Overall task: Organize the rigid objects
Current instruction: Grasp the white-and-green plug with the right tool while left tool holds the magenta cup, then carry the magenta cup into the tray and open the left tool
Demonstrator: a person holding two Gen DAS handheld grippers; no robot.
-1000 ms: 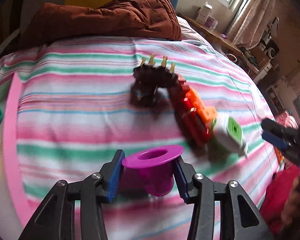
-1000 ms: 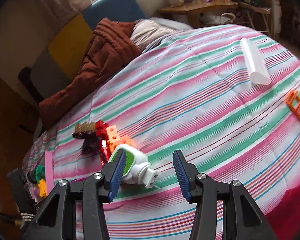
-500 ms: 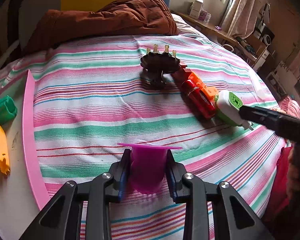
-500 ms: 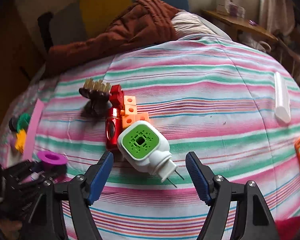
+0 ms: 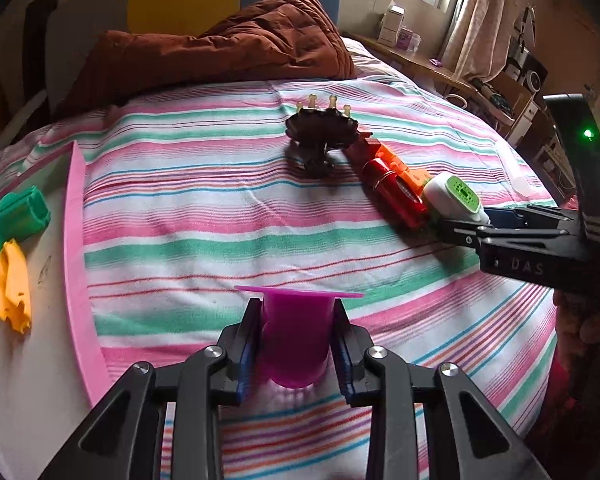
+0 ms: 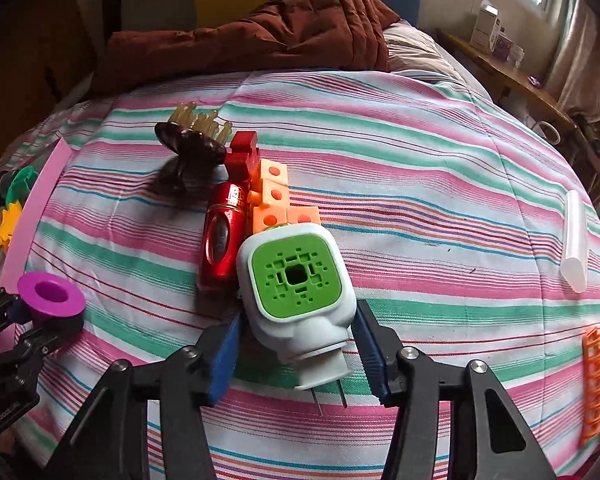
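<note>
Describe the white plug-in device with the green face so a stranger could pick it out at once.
Start at the striped bedspread and find the row of small things running from the dark hair claw toward the camera. The plug-in device lies at its near end, between the closing jaws of the right hand-held gripper. Alone there, it is white with a perforated green face and two metal prongs.

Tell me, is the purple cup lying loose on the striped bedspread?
No, the purple cup is clamped between the blue pads of the left hand-held gripper, off the striped bedspread.
</note>
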